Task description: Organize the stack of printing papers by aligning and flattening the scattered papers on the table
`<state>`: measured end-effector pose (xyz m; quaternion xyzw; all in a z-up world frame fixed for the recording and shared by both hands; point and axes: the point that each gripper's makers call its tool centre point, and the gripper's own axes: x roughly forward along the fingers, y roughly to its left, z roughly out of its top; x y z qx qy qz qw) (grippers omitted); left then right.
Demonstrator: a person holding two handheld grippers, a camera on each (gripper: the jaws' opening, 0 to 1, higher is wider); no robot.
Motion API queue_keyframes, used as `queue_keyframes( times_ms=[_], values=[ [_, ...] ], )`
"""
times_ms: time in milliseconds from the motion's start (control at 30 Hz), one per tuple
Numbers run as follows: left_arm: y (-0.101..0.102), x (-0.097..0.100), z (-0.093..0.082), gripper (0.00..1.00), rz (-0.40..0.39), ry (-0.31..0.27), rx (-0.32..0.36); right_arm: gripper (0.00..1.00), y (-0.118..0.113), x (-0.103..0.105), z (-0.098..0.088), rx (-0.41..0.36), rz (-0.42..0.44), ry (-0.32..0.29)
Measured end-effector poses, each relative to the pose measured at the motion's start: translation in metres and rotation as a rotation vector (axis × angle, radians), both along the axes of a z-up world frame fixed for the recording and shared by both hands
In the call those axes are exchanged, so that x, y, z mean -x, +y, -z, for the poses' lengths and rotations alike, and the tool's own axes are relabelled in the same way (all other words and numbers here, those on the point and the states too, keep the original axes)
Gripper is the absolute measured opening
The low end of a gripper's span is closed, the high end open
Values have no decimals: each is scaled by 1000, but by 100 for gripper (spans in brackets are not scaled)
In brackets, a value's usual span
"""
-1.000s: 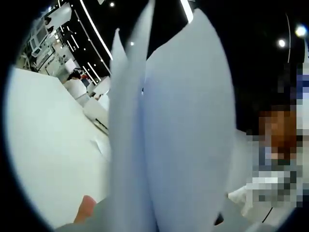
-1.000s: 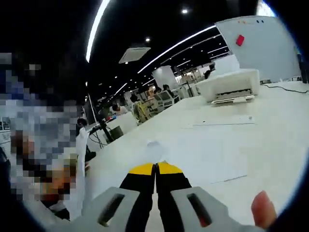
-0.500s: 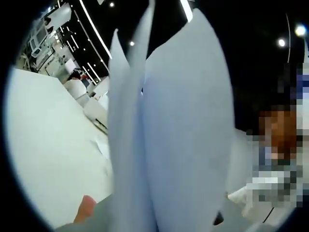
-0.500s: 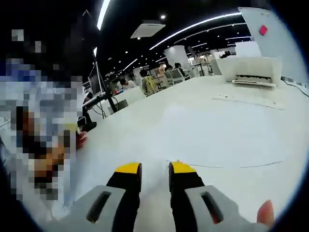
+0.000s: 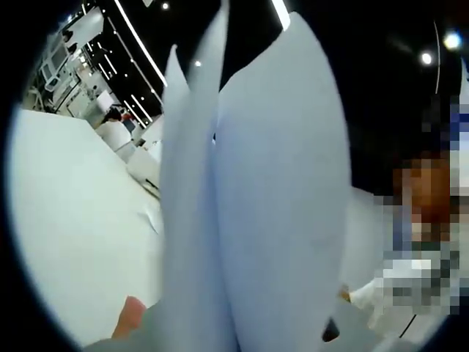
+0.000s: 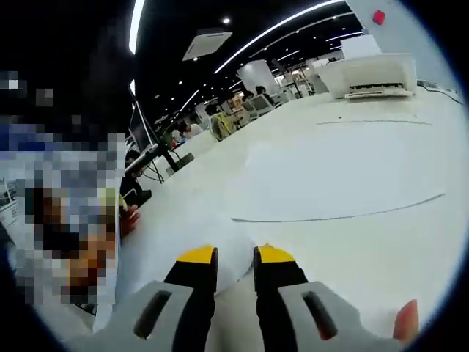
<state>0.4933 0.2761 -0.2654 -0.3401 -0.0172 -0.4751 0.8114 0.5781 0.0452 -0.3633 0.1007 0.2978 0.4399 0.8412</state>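
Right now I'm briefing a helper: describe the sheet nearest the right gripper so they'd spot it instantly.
On the white table, a printer stands at the far end. Coming toward the right gripper, the loose paper sheet lies flat, its curved near edge just beyond the yellow tips.

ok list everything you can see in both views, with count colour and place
held papers: several sheets, pale white, upright in the left gripper's jaws, close to the lens
flat papers: at least two, white, lying on the table ahead of the right gripper
table: one, white
printer: one, white, far end of the table
whiteboard: one, white with a red magnet, behind the printer
people: several, seated in the background
right gripper: yellow-tipped black jaws, slightly apart
fingertip: one, beside it
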Motion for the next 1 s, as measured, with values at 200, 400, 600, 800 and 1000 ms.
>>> queue_keyframes(
  times_ms=[200,400,600,800,1000],
  values=[
    [0,0,1,6,-2,2,-3,0,11,2,3,5,-25,8],
    [0,1,1,6,-1,2,-3,0,15,2,-12,-92,-23,45],
    [1,0,1,6,0,10,5,0,14,3,-31,-186,-7,60],
    [3,-3,3,7,-8,38,13,0,5,-1,-51,-236,19,24],
    [2,-6,7,7,-10,62,1,0,-9,-3,-73,-253,29,-4]
  ],
)
